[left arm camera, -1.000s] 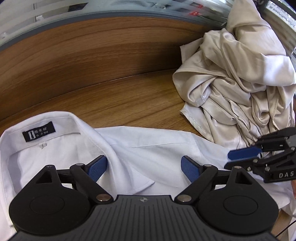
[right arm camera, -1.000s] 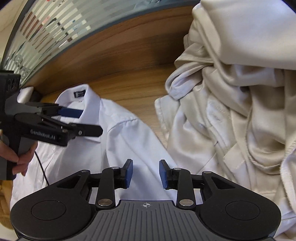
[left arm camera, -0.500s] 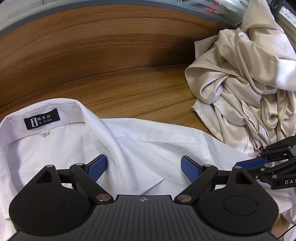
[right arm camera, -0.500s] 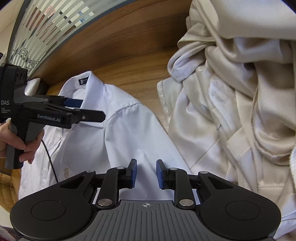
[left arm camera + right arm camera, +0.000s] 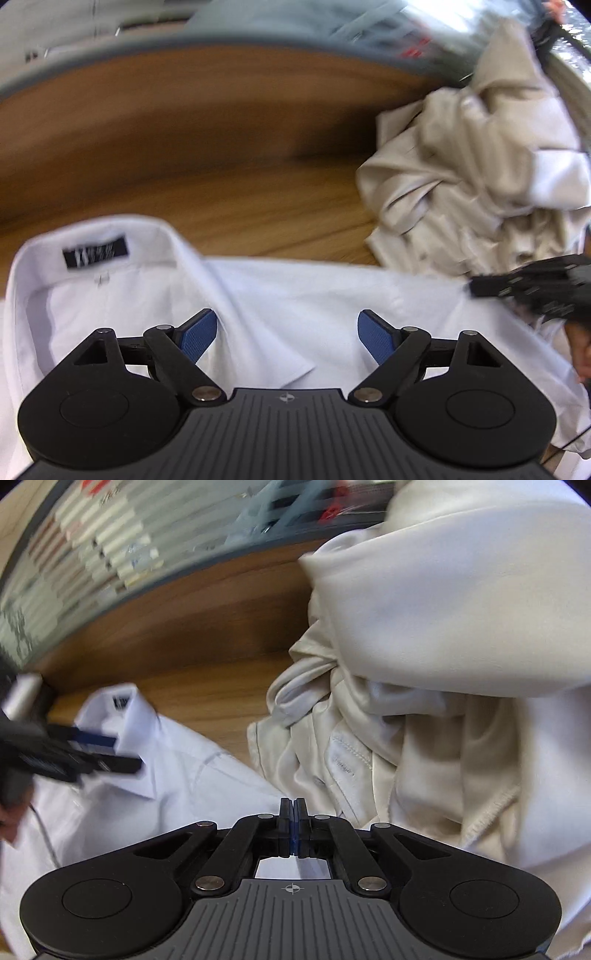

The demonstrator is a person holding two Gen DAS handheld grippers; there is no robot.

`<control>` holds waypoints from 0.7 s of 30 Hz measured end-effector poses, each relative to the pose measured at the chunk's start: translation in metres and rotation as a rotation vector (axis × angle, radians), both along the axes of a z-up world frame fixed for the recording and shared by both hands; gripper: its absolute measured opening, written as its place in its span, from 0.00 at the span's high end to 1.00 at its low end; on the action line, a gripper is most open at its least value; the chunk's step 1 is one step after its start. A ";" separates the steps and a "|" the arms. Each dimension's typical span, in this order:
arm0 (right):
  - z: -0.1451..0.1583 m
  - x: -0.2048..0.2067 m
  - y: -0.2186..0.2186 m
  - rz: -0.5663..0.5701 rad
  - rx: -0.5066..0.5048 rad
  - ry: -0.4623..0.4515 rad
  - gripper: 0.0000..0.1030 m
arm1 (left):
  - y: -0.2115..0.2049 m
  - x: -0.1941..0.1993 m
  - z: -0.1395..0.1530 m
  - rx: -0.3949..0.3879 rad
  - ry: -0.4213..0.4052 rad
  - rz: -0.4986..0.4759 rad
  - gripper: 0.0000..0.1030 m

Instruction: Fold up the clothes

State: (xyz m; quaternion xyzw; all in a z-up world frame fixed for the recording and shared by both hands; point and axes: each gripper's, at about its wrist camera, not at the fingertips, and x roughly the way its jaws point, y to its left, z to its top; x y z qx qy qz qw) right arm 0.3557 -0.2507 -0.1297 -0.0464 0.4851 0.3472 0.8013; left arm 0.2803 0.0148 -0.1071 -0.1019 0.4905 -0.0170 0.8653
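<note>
A white shirt point(image 5: 295, 291) lies flat on the wooden table point(image 5: 184, 166), collar and black neck label point(image 5: 96, 253) at the left. My left gripper point(image 5: 286, 332) hovers open just over the collar's right wing, with nothing between its blue pads. In the right wrist view my right gripper point(image 5: 293, 821) is shut at the shirt's point(image 5: 184, 782) shoulder edge, the fabric pinched at its tips. The left wrist view shows that right gripper point(image 5: 476, 288) at the shirt's right shoulder. The left gripper point(image 5: 122, 755) appears blurred over the collar.
A crumpled heap of beige and cream clothes point(image 5: 461, 184) sits at the right, touching the shirt's shoulder; it fills the right wrist view point(image 5: 424, 701). Bare wood lies behind the collar. A hand point(image 5: 11, 819) holds the left gripper's handle. A patterned glass wall point(image 5: 92, 554) runs behind the table.
My right gripper closed from slightly open to shut at the shirt's shoulder. Both views are blurred by motion now, and the left gripper stayed open over the collar.
</note>
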 end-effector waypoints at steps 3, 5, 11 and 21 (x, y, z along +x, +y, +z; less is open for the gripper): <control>-0.006 -0.005 0.009 0.029 -0.053 -0.033 0.97 | -0.016 0.004 0.000 -0.029 -0.003 -0.068 0.24; -0.007 -0.011 0.009 0.034 -0.069 -0.041 0.96 | -0.030 0.009 -0.004 -0.028 0.005 -0.111 0.34; 0.019 -0.029 -0.010 0.015 -0.064 -0.073 0.81 | -0.061 0.027 -0.026 -0.066 0.043 -0.202 0.52; 0.073 -0.104 -0.103 -0.136 -0.151 -0.051 0.56 | -0.070 0.044 -0.044 -0.040 0.098 -0.167 0.51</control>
